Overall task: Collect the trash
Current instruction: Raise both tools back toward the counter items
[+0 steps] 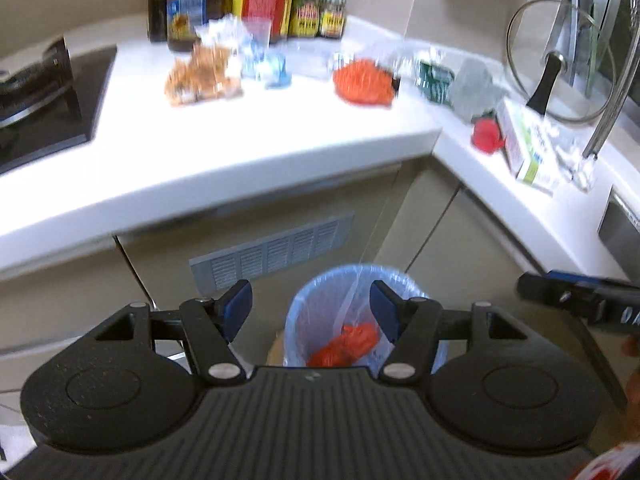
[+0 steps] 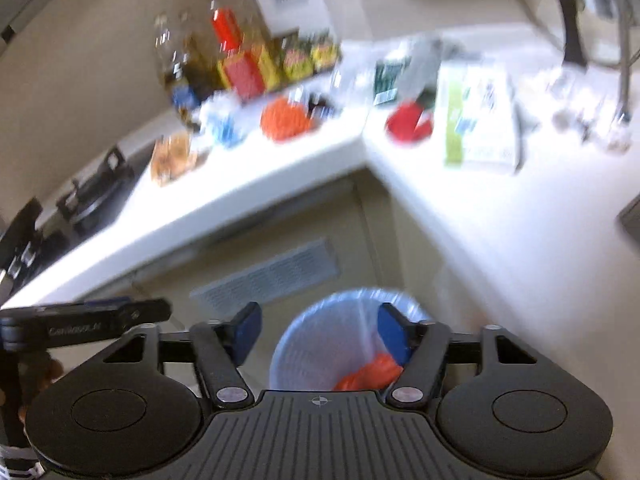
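Fingers (image 1: pixel 240 304) of the left gripper (image 1: pixel 311 307) stand wide apart with nothing between them, held out over the floor in front of the cabinets and aimed down at the trash bin (image 1: pixel 362 276). The right gripper (image 2: pixel 318 330) is spread just as wide and also holds nothing; its blue pads frame the same bin (image 2: pixel 316 332) from a little further right. Each gripper shows at the edge of the other's view, so the two hang side by side, near each other, above the bin.

An L-shaped white surface (image 1: pixel 248 136) wraps around the bin, its inner corner just behind it, leaving open floor room between the cabinet fronts and the grippers. A vent grille (image 1: pixel 272 254) sits in the cabinet face behind the bin.

The bin is round, lined with a pale blue bag, and already has an orange crumpled bag (image 1: pixel 348 342) lying in its bottom. On the surface lie more scraps, blurred: a brown snack wrapper (image 1: pixel 202 76), a blue and white wrapper (image 1: pixel 266 62), an orange net bag (image 1: pixel 364 82), a green packet (image 1: pixel 436 78), a red crumpled piece (image 1: pixel 486 134) and a green and white box (image 1: pixel 528 148). Sauce bottles (image 1: pixel 244 0) stand at the back corner, a stove (image 1: pixel 44 96) to the left, a glass lid (image 1: pixel 560 60) to the right
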Tool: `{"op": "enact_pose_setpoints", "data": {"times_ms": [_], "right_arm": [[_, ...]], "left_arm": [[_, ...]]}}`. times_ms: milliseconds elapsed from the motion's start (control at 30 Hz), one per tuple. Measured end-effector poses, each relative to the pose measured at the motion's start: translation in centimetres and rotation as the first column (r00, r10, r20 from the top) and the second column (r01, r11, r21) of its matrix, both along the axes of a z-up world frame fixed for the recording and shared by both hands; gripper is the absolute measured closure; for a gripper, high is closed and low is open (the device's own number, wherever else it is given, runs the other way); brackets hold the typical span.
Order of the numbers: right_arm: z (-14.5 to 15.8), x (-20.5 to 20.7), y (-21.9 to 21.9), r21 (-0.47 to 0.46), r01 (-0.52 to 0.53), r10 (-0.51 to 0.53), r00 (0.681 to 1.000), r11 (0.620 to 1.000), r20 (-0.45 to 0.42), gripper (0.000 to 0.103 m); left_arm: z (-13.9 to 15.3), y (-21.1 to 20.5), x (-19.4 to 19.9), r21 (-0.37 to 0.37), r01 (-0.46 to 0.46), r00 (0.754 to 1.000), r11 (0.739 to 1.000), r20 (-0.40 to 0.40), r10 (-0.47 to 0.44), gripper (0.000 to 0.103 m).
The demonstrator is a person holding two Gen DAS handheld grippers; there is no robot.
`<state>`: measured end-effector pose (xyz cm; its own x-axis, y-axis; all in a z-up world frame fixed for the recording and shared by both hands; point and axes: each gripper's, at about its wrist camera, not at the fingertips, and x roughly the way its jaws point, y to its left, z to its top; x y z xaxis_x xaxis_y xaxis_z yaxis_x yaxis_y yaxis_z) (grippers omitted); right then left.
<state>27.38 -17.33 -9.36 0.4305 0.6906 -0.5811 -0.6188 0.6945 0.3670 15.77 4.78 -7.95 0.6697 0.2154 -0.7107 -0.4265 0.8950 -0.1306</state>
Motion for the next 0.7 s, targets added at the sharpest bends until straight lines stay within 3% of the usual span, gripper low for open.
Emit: {"op": "enact_pose_setpoints", "data": {"times_ms": [233,433,700], "right_arm": [[3.0,2.2,-1.7,0.004,0.141,-0.140,0.982,0.990,0.130,0.033],[3.4,6.4,-1.7,-0.038,0.254,-0.242,0.952,0.967,0.188,0.024],[2.3,11.1,-0.1,-0.092,0.319,-0.295,0.933,0.943,0.204,0.022]], "left_arm": [[2.7,1.0,0.8,0.062,-0.005,0.998,0.998,0.055,0.001,0.041],[3.8,3.1,2.3,0.093,-0.016,0.998,0.996,0.070,0.009,0.041],[4.1,6.3,3.9,0.130,-0.024,0.998,0.991,0.068,0.015,0.038]]}}
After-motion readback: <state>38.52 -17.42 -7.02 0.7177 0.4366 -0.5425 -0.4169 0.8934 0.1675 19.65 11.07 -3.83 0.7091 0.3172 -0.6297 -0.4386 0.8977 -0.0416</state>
